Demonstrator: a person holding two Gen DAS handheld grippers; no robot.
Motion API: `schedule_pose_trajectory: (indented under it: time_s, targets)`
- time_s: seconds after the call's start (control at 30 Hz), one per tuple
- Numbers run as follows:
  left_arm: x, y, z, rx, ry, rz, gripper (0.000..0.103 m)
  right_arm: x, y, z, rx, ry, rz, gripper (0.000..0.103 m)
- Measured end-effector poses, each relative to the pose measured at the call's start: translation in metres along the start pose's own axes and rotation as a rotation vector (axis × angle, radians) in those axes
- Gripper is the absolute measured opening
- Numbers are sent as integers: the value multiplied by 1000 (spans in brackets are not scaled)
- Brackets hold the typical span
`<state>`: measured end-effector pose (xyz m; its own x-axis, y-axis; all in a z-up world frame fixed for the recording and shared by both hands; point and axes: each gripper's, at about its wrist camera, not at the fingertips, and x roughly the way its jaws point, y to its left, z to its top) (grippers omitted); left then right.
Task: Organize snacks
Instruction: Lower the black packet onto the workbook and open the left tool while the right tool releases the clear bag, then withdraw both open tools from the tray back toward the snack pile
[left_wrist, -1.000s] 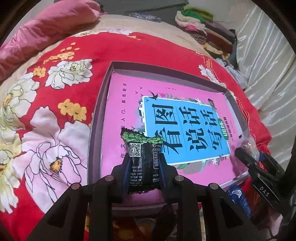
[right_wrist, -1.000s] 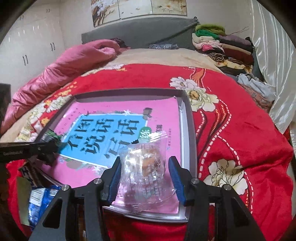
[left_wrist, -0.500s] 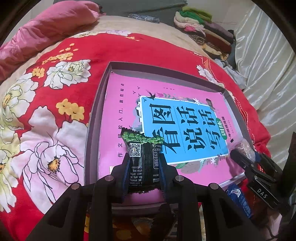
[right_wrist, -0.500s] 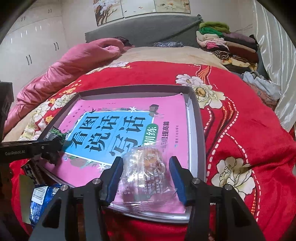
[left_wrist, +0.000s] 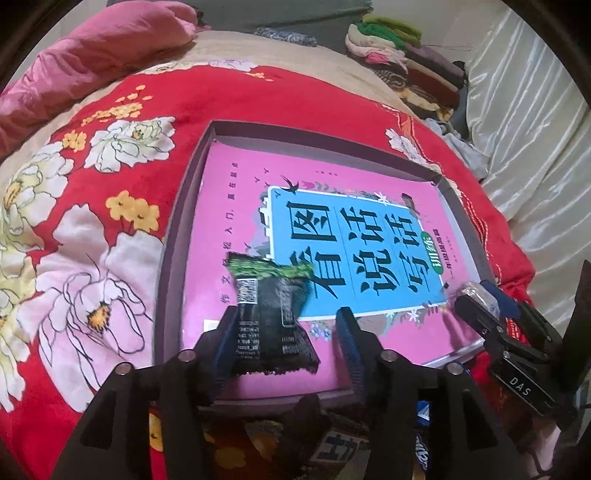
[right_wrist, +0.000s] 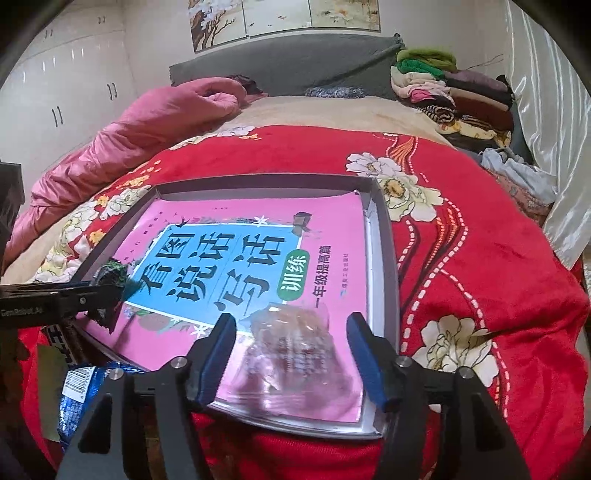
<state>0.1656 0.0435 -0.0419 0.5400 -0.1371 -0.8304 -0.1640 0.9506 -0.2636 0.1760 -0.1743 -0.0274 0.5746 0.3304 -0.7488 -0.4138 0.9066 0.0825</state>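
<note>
Both grippers have just been opening — left gripper (left_wrist: 288, 332) frees the dark snack packet (left_wrist: 271, 321), right gripper (right_wrist: 291, 345) the clear-wrapped pastry (right_wrist: 295, 347); both over the tray (right_wrist: 384, 236); blue packet (right_wrist: 79, 395) remains outside.

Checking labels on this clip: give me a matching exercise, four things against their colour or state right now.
Things:
1. black snack packet
2. clear snack packet
3. book
4. blue packet

Descriptions:
A. pink cover, lying in the grey tray
B. outside the tray, by its near-left corner
C. green top edge, between the left gripper and its parted jaws
D. see-through wrap, between the right gripper and its parted jaws

Pairs: 1-C, 2-D, 3-A, 4-B
</note>
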Motion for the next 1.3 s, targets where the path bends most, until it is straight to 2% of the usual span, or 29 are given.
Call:
schedule_pose_trajectory:
  time_s: [0.17,0.27,0.5,0.7,1.0,1.3]
  targets:
    - [-2,-6,-2,17,-4,2,66,-2,-1,0,-6,-8,-12,64]
    - [-4,-7,-3,14,-8,-3,74,-6,-2,1,-8,-24,-27,68]
    - [-16,-7,-3,11,-41,5,78,-16,-9,4,23,-64,-23,73]
    - [-32,1,-1,-13,-81,-13,79,-33,-9,8,30,-142,14,82]
    - [-62,3,0,-16,-155,-10,80,-42,-7,10,19,-177,6,83]
    - [-77,6,-4,-22,-164,-38,80,-47,-6,8,5,-184,5,83]
